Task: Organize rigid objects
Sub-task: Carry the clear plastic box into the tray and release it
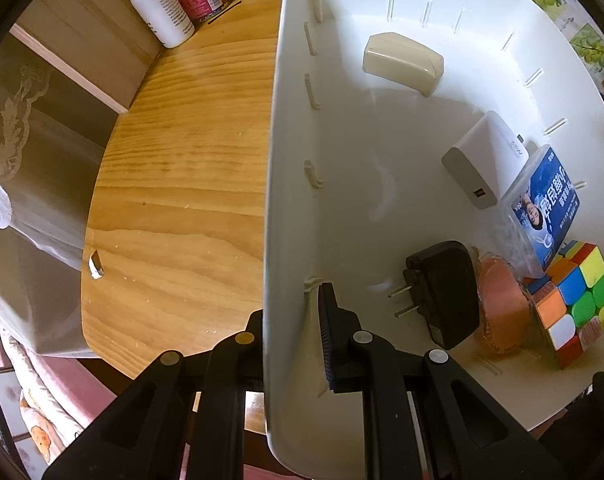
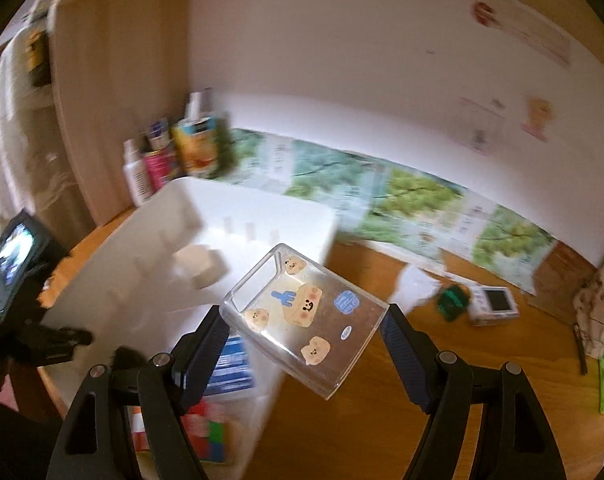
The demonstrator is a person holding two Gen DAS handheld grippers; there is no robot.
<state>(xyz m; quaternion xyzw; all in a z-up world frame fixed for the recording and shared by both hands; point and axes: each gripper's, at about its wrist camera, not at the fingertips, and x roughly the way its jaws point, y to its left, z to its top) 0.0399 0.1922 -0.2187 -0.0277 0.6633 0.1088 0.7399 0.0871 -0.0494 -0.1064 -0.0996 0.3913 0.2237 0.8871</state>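
R wrist view: wooden tabletop (image 2: pixel 381 420) w/ white bin (image 2: pixel 150 264), leafy backdrop (image 2: pixel 417 196).

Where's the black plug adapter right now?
Left wrist view: the black plug adapter lies in the white bin, beside the orange disc.

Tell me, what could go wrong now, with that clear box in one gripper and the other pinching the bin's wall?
The clear box with bear stickers hangs tilted between the right gripper jaws, held only at its sides; it might slip. The white bin is held by one thin wall in the left gripper, so it could tip or slide. The near end holds a black charger and a colour cube, so set it in the emptier far end.
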